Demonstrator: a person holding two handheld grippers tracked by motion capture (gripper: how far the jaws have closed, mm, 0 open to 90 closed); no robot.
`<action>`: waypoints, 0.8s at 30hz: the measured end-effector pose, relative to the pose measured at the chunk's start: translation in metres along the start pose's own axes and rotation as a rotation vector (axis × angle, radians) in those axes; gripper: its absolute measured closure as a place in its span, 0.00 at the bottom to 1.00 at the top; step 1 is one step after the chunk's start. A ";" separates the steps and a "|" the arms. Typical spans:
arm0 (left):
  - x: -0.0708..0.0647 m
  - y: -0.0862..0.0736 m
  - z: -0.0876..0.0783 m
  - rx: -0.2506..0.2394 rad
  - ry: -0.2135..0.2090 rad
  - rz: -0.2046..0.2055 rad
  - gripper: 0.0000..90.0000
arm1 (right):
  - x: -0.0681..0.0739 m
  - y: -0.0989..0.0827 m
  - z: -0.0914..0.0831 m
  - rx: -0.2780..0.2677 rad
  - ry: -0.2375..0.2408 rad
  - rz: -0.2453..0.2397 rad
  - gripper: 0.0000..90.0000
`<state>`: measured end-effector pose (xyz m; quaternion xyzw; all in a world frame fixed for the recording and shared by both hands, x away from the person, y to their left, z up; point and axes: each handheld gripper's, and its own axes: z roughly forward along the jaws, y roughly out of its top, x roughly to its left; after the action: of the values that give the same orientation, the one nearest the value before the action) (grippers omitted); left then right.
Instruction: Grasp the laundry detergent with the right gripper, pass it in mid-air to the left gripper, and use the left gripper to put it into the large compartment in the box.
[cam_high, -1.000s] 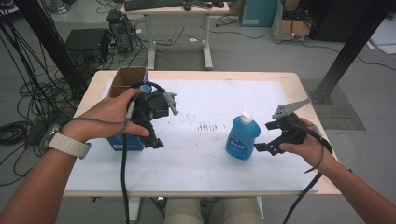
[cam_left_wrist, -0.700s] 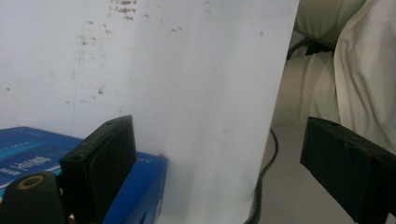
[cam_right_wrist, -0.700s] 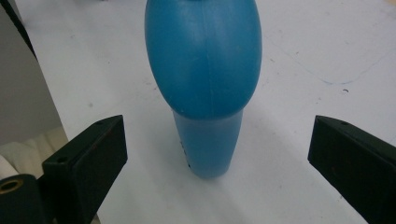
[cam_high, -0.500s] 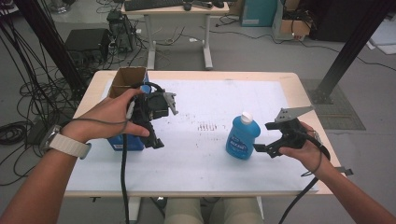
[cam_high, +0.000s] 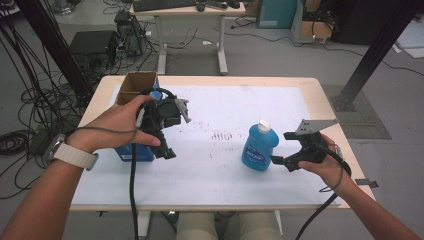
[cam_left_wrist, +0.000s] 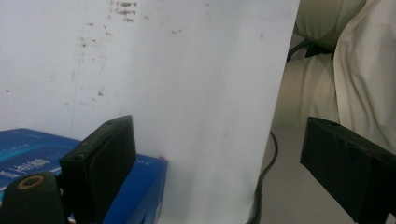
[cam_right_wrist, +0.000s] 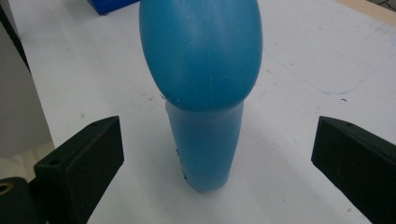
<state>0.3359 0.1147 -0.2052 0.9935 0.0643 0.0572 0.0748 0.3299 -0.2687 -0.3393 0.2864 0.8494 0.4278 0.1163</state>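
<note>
Blue bottle (cam_high: 259, 148) stands upright near the table's (cam_high: 225, 80) right half, just ahead of the right gripper (cam_high: 278, 160).

Its long axis runs vertical, white cap up; in the right gripper view the bottle (cam_right_wrist: 203, 93) sits centred between wide-spread jaws, seemingly not yet touched, though contact is hard to judge. The right hand is much nearer. The left gripper (cam_high: 166, 151), jaws wide and holding nothing, hovers by the blue box (cam_high: 131, 153) near the left edge.
</note>
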 end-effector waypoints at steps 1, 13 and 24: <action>0.000 0.000 0.000 0.000 0.000 0.000 0.12 | 0.000 -0.001 0.000 -0.006 0.000 -0.002 0.02; 0.000 0.002 0.002 -0.001 -0.003 -0.003 0.12 | 0.000 -0.013 0.006 -0.038 0.000 0.016 0.03; -0.001 0.003 0.003 -0.003 -0.005 -0.006 0.12 | 0.000 -0.019 0.009 -0.083 0.003 0.012 0.04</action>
<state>0.3356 0.1115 -0.2075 0.9933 0.0669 0.0547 0.0764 0.3266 -0.2720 -0.3599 0.2858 0.8293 0.4639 0.1243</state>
